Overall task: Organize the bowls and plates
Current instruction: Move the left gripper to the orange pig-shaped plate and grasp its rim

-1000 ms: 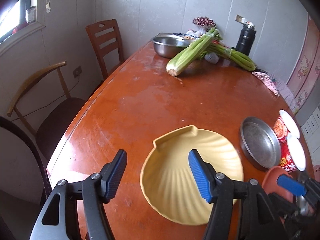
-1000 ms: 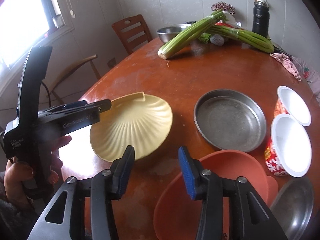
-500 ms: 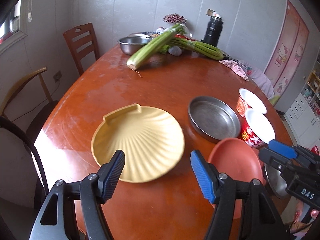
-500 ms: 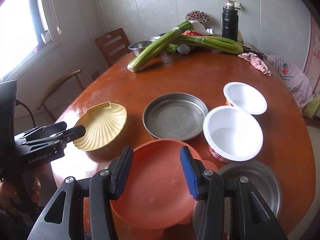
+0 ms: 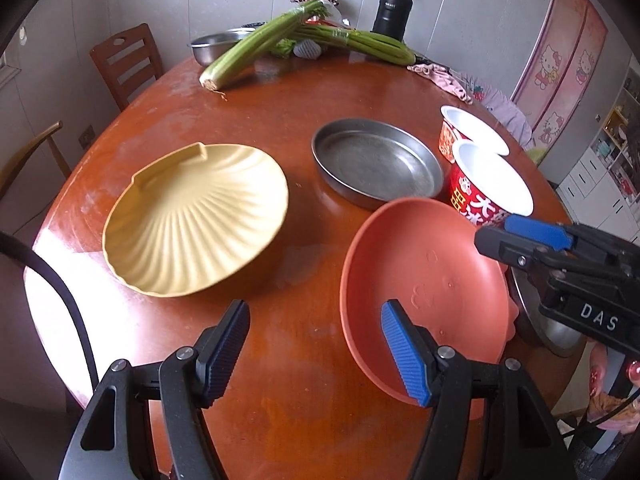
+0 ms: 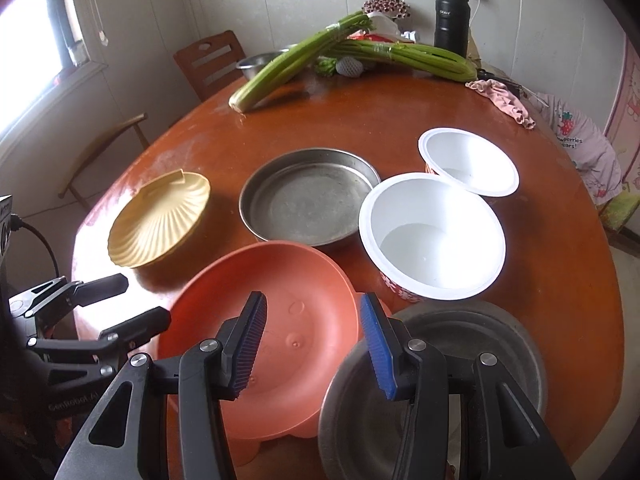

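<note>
A yellow shell-shaped plate [image 5: 196, 216] [image 6: 160, 220] lies on the round wooden table [image 5: 280, 128] at the left. A round metal pan [image 5: 376, 160] [image 6: 308, 196] sits at the middle. An orange plate [image 5: 420, 280] [image 6: 280, 320] lies near the front edge. Two white paper bowls [image 6: 432, 236] [image 6: 468, 160] stand at the right, and a steel bowl [image 6: 460, 360] sits at the front right. My left gripper [image 5: 316, 348] is open and empty beside the orange plate's left rim. My right gripper [image 6: 312, 340] is open and empty above the orange plate's right edge.
Celery bunches [image 6: 300, 60], a steel bowl [image 5: 220, 44], a black flask [image 6: 452, 20] and a pink cloth [image 6: 504, 100] are at the far side. Wooden chairs [image 5: 128, 64] stand at the left. The table's front edge is close below both grippers.
Both grippers have pulled back and swung right, away from the yellow plate. They now hover near the orange plate. Both stay open and nothing on the table has moved.
</note>
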{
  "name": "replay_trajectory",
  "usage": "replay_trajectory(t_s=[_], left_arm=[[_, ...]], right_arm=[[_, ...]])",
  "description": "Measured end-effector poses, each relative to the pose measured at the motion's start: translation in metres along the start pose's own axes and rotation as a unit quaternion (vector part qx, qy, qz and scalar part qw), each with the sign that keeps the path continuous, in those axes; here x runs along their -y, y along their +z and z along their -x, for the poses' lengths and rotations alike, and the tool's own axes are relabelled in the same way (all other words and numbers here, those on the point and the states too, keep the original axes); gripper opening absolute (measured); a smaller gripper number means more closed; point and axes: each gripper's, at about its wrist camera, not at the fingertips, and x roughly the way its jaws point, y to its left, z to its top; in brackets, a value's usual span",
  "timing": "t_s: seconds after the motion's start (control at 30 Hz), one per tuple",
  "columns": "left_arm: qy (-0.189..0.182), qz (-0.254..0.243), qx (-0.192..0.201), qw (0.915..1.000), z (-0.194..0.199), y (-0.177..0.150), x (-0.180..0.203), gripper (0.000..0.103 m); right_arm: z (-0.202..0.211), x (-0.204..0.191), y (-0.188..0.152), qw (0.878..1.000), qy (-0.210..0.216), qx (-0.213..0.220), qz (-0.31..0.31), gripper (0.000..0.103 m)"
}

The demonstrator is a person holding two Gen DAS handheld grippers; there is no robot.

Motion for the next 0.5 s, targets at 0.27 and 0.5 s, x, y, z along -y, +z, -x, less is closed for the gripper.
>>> replay_trajectory(t_s=[0.27,0.5], left_arm=[[0.012,-0.014,-0.015,0.9997,-0.018,0.001,0.010,0.068],[0.025,-0.025,-0.020,0.9992,-0.029,0.004,0.012,0.068]], right_arm=[[-0.018,-0.003,0.008,1.000,-0.019,-0.015,0.017,0.050],[-0.033,-0.002,0.012,0.998,-0.042,-0.030,0.020,0.050]])
